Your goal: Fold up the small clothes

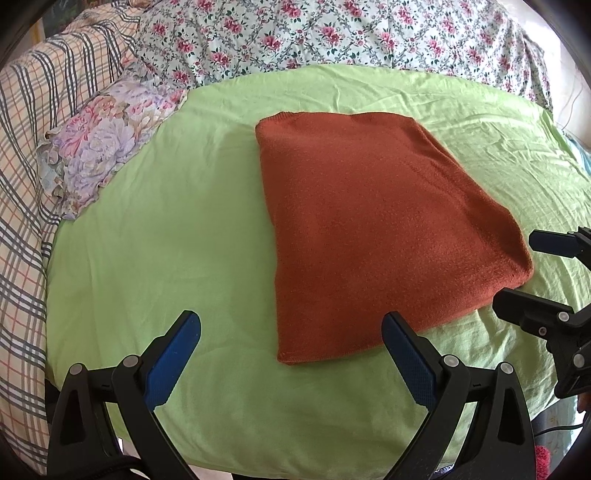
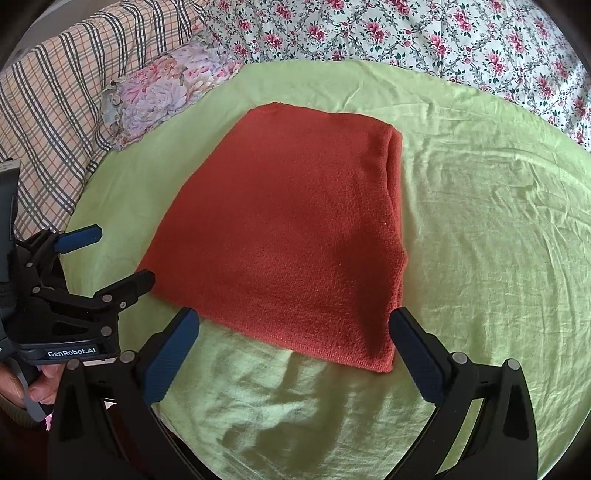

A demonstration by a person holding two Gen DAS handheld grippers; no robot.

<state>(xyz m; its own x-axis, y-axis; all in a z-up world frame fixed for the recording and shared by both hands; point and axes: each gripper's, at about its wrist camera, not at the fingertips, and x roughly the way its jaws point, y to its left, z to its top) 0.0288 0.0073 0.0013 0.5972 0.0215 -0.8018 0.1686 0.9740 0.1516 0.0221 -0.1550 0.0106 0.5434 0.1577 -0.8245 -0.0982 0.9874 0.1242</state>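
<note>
A rust-orange knitted garment (image 1: 369, 229) lies folded into a flat rectangle on the light green sheet (image 1: 166, 240). It also shows in the right wrist view (image 2: 288, 236). My left gripper (image 1: 291, 325) is open and empty, above the sheet at the garment's near left corner. My right gripper (image 2: 293, 321) is open and empty, just in front of the garment's near edge. In the left wrist view the right gripper (image 1: 517, 269) shows at the right edge, open. In the right wrist view the left gripper (image 2: 122, 251) shows at the left, open, held by a hand.
A floral pillow (image 1: 99, 147) lies at the sheet's far left. A plaid cover (image 1: 29, 155) is on the left and a flowered quilt (image 1: 332, 33) runs along the back. The green sheet (image 2: 480, 240) is wrinkled to the right of the garment.
</note>
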